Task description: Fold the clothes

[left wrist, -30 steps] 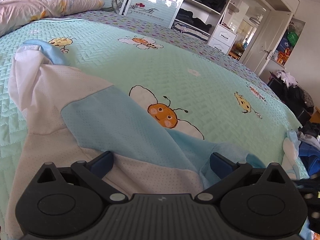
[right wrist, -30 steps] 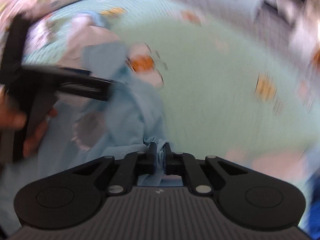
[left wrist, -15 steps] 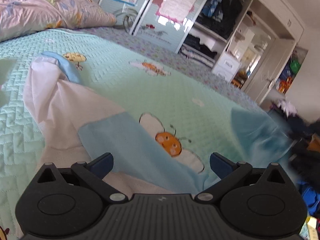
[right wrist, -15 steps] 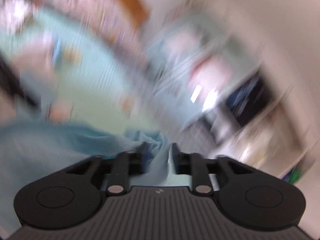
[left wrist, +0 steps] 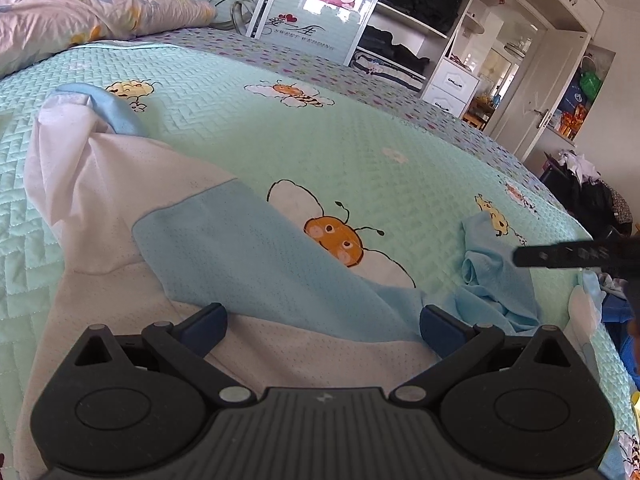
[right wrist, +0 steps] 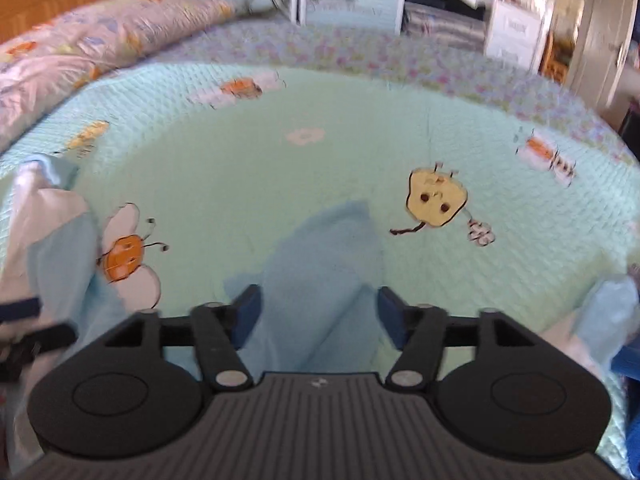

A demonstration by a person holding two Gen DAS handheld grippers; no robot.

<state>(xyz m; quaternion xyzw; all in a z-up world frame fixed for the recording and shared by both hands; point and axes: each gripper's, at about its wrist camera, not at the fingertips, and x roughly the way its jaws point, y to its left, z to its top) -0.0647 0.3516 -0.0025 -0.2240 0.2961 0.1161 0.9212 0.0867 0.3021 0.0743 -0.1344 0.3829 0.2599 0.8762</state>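
A white and light-blue garment [left wrist: 132,208] lies spread on the mint bee-print bedspread [left wrist: 320,136]. Its blue sleeve [left wrist: 496,276] lies stretched out to the right. My left gripper [left wrist: 322,320] is open and hovers low over the garment's body, holding nothing. My right gripper [right wrist: 318,310] is open over the blue sleeve [right wrist: 320,264], which lies flat between its fingers. A finger of the right gripper shows at the right edge of the left wrist view [left wrist: 568,256]. The garment's white body shows at the left of the right wrist view [right wrist: 44,224].
A floral pillow [left wrist: 72,8] lies at the head of the bed. An open wardrobe [left wrist: 412,12] and a white door [left wrist: 552,92] stand beyond the bed. A pile of clothes [left wrist: 588,196] sits at the right, past the bed's edge.
My right gripper carried the blue sleeve out to the right, set it on the bedspread and opened. The left gripper stayed open over the garment's body.
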